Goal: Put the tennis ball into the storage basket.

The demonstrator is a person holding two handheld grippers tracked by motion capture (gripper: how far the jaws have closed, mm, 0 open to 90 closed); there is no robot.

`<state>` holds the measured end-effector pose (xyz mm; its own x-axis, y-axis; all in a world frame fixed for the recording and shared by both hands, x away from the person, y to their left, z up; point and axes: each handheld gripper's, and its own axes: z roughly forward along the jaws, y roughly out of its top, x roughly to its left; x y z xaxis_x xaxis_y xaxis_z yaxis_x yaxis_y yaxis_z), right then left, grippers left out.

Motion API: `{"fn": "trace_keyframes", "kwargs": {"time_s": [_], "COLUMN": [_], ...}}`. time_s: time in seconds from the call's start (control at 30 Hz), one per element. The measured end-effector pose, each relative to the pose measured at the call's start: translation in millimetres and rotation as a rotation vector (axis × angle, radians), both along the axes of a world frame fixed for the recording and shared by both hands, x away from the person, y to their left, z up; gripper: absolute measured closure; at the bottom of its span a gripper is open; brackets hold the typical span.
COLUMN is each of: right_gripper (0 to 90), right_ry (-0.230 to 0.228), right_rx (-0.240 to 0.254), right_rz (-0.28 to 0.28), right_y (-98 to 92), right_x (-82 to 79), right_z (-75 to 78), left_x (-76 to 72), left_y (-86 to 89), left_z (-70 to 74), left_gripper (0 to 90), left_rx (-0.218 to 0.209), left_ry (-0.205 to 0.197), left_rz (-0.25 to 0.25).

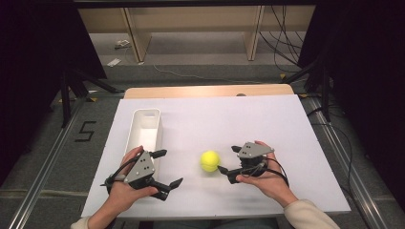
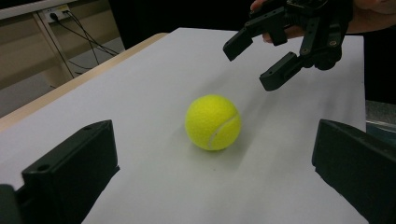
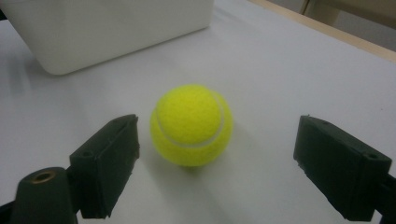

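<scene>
- Right gripper (image 1: 228, 162): held low just right of the tennis ball (image 1: 209, 161), jaws spread wide, grasping nothing.
- Left gripper (image 1: 168, 168): left of the ball, jaws released, pointing toward it.
- Tennis ball: yellow-green, white seam, resting on the table (image 1: 286, 133), right of the white bin (image 1: 143, 128).

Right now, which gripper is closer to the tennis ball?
The right gripper: its open jaws sit just beside the tennis ball, nearly around it. The left gripper, also open, is farther off on the ball's other side, near the white bin.
</scene>
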<state>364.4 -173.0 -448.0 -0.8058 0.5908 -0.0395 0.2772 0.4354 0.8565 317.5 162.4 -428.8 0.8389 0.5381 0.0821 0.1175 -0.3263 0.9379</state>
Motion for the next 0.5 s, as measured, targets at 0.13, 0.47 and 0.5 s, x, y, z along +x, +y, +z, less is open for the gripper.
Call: {"fn": "trace_keyframes", "kwargs": {"time_s": [0.13,0.47,0.5], "right_gripper": [14.9,14.9,14.9], "right_ry": [0.004,0.011,0.011], "right_rx": [-0.003,-0.014,-0.014], "right_rz": [0.001,0.006,0.006], "right_y": [3.4,10.4,10.4], "right_x": [1.7,5.0,5.0], "right_z": [-1.2,-4.2,-4.2], "left_x": [-0.1,-0.1,-0.2], "left_y": [0.0,0.0,-0.1], "left_z": [0.1,0.3,0.4], "left_gripper": [0.0,0.0,0.0], "left_rx": [0.001,0.000,-0.001], "left_ry": [-0.001,-0.002,-0.002], "left_rz": [0.000,0.001,0.001]}}
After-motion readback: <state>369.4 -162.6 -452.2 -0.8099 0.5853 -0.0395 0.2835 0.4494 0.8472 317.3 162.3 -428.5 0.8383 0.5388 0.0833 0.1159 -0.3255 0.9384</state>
